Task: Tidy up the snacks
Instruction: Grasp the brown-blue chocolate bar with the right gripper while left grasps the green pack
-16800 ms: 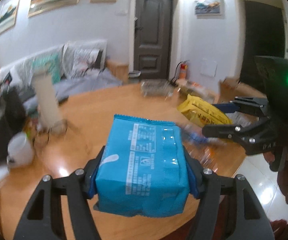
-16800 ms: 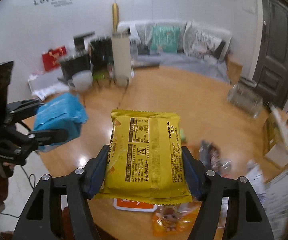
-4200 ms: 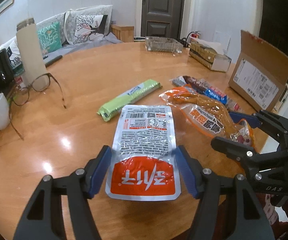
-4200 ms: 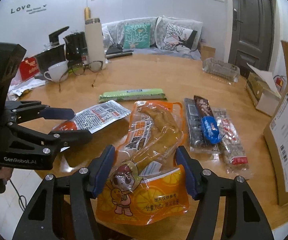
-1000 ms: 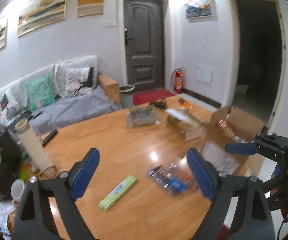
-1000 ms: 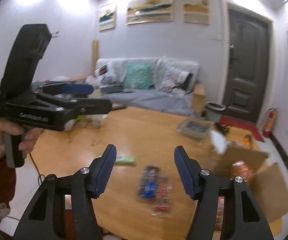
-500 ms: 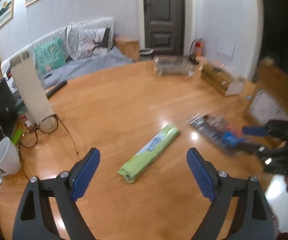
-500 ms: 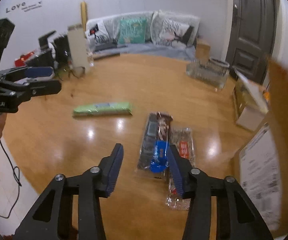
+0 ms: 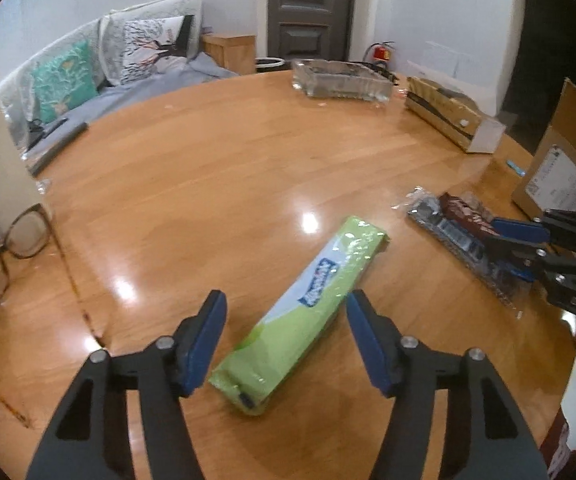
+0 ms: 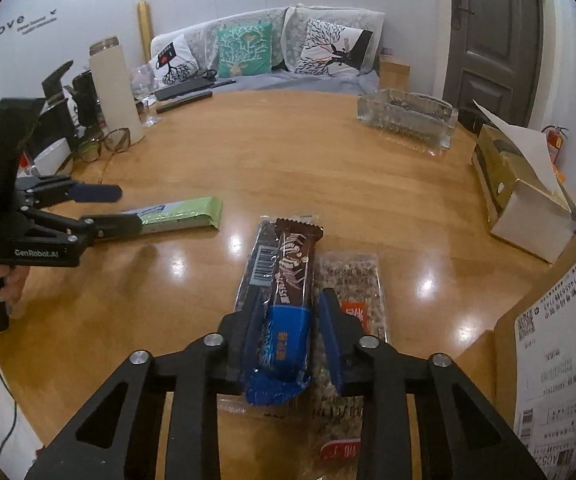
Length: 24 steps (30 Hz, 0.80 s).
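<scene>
Right gripper (image 10: 288, 332): jaws drawn nearly together on the blue near end of a brown-and-blue wrapped chocolate bar (image 10: 290, 284), blue pads against both of its sides. The bar lay on a dark clear-wrapped snack pack (image 10: 256, 264), with a clear pack of speckled nut brittle carrying an orange label (image 10: 352, 292) just beside it on the right, all on the round glossy wooden table (image 10: 267, 160).

Left gripper (image 9: 283, 336): jaws about half open and closing, the near half of a long light-green snack pack with a blue-and-white label (image 9: 308, 308) lying between them on the table (image 9: 207, 160); gaps showed on both sides and the pads did not press it. A hand (image 10: 13, 280) held this gripper's grip in the right wrist view.

Farther right: a brown cardboard box with a white shipping label (image 10: 560, 344) at the table edge; a gold-and-white tissue box (image 10: 524, 196) beyond it.

Left edge: brown-framed glasses (image 10: 107, 142) beside a tall cream cylindrical flask (image 10: 113, 92).

Far side: a clear ribbed glass dish (image 10: 408, 120). Beyond the table: a grey sofa with a teal patterned cushion (image 10: 243, 54), and a dark grey door (image 10: 492, 40).
</scene>
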Tool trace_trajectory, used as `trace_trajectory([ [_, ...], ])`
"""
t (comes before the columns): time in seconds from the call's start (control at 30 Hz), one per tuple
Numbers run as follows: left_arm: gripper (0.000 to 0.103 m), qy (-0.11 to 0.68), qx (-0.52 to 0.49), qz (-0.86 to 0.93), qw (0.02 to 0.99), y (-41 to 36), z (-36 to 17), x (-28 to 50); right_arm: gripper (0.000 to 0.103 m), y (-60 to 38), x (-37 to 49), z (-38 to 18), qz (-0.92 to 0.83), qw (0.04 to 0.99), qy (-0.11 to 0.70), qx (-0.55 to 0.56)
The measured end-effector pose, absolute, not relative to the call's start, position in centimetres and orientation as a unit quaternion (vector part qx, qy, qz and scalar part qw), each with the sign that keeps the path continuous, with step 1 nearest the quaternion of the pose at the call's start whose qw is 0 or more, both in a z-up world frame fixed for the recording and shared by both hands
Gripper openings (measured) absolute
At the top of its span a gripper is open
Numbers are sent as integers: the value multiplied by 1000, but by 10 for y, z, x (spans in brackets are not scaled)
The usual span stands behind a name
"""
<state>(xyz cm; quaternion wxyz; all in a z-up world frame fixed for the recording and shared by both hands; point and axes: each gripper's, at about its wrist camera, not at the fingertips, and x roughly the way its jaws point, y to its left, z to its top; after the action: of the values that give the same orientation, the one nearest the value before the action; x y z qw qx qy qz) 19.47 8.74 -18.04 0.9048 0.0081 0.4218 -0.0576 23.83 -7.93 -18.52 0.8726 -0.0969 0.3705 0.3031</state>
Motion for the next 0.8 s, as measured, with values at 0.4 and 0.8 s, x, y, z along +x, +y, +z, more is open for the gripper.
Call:
trace_trajectory([
  [0.4,26,445,42,-89,890,59,-180,189,15,-79,240,-183,307,871,374,-91],
  [0.8,30,447,50,-96,888,59,-181,197,15,-77,237,-185,319,865,376,-97],
])
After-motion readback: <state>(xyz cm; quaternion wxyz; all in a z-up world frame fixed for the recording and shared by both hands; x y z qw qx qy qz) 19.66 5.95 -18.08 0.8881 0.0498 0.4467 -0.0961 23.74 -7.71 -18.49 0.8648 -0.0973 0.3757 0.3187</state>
